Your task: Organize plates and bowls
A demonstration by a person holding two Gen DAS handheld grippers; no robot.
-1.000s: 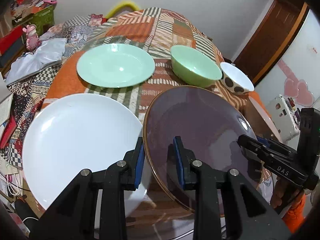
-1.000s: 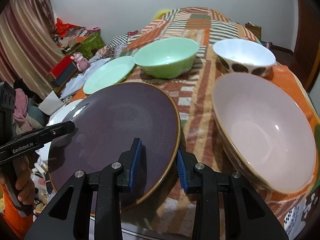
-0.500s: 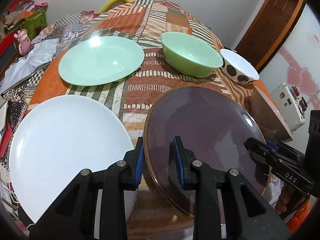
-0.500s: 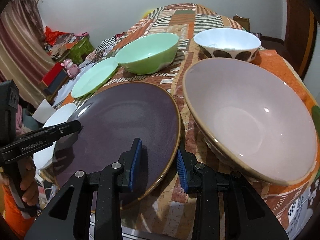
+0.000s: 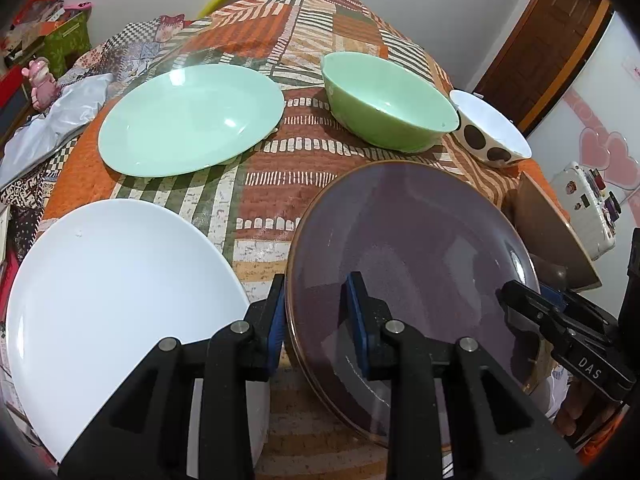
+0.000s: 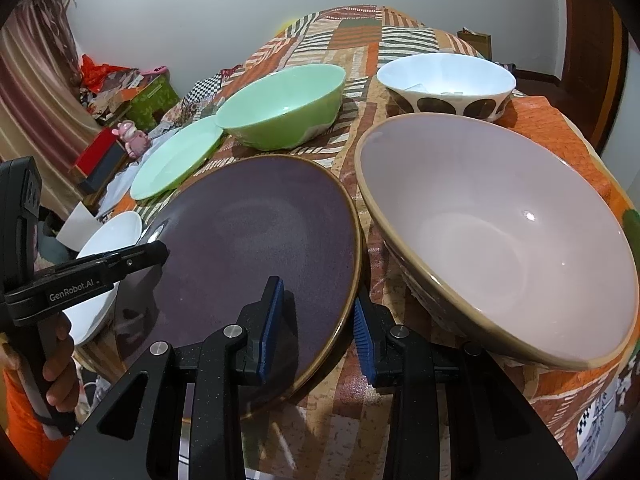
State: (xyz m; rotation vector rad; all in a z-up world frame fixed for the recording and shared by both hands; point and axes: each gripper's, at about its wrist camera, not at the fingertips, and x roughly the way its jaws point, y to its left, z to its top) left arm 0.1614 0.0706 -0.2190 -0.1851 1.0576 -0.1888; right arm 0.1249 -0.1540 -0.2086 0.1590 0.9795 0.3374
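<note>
A dark purple plate (image 5: 412, 248) with a brown rim lies on the patterned tablecloth; it also shows in the right wrist view (image 6: 256, 248). My left gripper (image 5: 318, 316) straddles its left rim, jaws apart with a gap around the edge. My right gripper (image 6: 316, 320) straddles its right rim the same way. A white plate (image 5: 116, 292) lies to the left, a mint green plate (image 5: 188, 120) behind it. A green bowl (image 5: 384, 104), a white spotted bowl (image 5: 492, 136) and a large pale pink bowl (image 6: 500, 240) stand on the right.
The tablecloth (image 5: 272, 184) shows between the dishes. The table's front edge is just under the grippers. A pink toy (image 6: 134, 140), boxes and clutter lie beyond the left edge. A white case (image 5: 588, 208) stands off the right side.
Both grippers have moved forward and lower toward the purple plate, which looks larger now. Jaw openings look unchanged and the plate stays on the table.
</note>
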